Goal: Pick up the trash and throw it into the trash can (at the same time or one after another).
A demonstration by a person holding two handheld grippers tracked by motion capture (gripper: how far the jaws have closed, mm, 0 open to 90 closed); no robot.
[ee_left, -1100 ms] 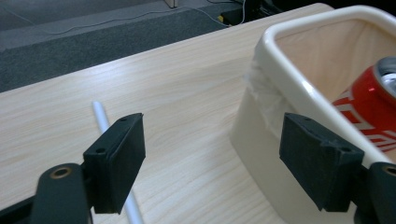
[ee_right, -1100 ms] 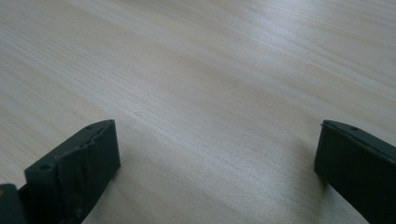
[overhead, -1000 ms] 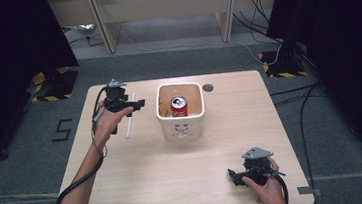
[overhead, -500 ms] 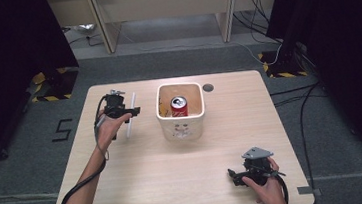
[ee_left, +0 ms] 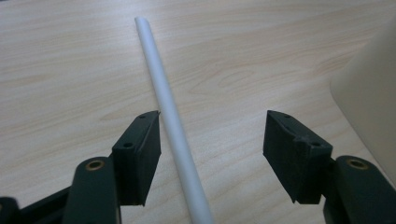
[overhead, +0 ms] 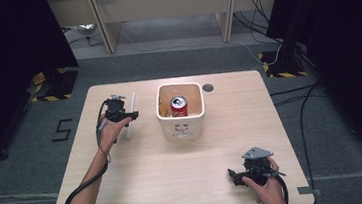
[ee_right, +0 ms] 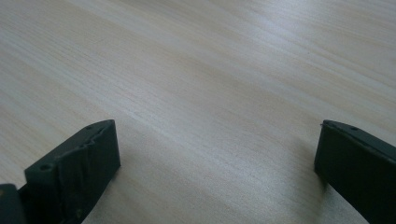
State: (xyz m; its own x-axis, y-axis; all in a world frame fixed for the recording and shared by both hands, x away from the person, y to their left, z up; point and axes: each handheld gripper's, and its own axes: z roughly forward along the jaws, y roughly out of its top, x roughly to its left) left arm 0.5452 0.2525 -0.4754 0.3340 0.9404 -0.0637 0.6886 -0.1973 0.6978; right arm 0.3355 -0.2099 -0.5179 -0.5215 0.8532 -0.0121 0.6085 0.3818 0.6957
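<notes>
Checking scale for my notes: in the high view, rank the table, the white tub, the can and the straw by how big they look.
1. Table, by far the largest.
2. Tub.
3. Straw: longer than the can is wide, but very thin.
4. Can, partly hidden inside the tub, so its rank against the straw is unsure.

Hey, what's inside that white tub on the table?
Inside the white tub a red soda can stands upright, its silver top showing. The brownish inner floor shows around it; the can's lower part and whatever lies beneath it are hidden.
</notes>
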